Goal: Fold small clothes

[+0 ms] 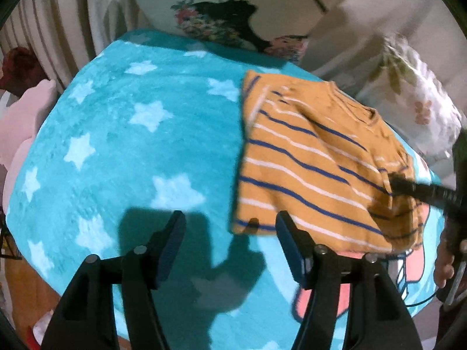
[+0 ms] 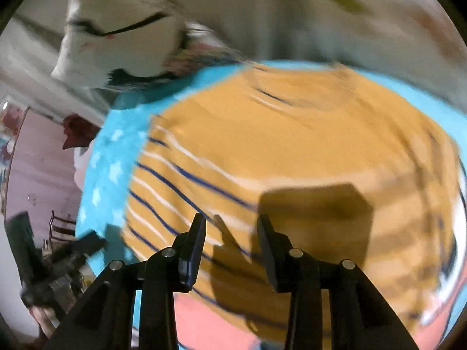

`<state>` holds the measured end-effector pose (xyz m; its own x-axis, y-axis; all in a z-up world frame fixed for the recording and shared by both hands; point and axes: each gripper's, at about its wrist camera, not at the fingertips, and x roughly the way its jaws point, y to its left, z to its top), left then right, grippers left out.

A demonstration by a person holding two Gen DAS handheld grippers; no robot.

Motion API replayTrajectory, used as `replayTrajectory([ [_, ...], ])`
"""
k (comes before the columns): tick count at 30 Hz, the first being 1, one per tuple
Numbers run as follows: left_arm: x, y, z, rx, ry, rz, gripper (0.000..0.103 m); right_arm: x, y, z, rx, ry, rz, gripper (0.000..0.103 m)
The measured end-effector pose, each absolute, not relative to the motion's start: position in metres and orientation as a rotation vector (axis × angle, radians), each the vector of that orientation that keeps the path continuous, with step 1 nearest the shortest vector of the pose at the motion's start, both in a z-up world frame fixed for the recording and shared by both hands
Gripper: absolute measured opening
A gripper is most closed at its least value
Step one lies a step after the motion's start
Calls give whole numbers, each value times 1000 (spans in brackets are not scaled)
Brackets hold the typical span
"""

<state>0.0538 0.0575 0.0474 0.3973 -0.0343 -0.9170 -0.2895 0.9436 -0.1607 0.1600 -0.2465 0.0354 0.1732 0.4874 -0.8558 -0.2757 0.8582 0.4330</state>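
Observation:
A mustard shirt with blue and white stripes (image 1: pixel 321 160) lies folded on a turquoise star-print blanket (image 1: pixel 131 145), toward its right side. My left gripper (image 1: pixel 230 218) hovers open above the blanket with nothing between its fingers; its right finger overlaps the shirt's near left corner in view. One finger of the right gripper (image 1: pixel 423 192) reaches over the shirt's right edge. In the blurred right wrist view, the right gripper (image 2: pixel 232 218) stands open just above the shirt (image 2: pixel 292 145), casting its shadow on the cloth, with nothing pinched.
Floral pillows (image 1: pixel 227 26) and white bedding (image 1: pixel 408 93) lie behind the blanket. A pink cushion (image 1: pixel 23 122) and striped curtain (image 1: pixel 58 14) are at left. A hand (image 1: pixel 443 268) holds the right tool. A wooden floor (image 1: pixel 26 291) shows below the blanket's edge.

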Motion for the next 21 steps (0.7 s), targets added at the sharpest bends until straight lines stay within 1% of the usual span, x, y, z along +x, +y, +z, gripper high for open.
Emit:
replayTrajectory([
  [4, 43, 29, 45, -327, 1163, 154, 65, 134, -344, 8, 248, 1324, 351, 40],
  [6, 41, 20, 42, -338, 1166, 154, 65, 124, -390, -1, 323, 1327, 281, 39],
  [8, 37, 11, 41, -341, 1171, 162, 65, 112, -430, -1, 440, 1298, 256, 40],
  [10, 36, 6, 39, -346, 1175, 162, 65, 100, -459, 6, 480, 1263, 206, 42],
  [15, 32, 8, 29, -430, 1172, 138, 65, 75, -496, 19, 571, 1185, 207, 43],
  [21, 48, 32, 1, -546, 1198, 124, 65, 56, -478, 30, 512, 1169, 263, 43],
])
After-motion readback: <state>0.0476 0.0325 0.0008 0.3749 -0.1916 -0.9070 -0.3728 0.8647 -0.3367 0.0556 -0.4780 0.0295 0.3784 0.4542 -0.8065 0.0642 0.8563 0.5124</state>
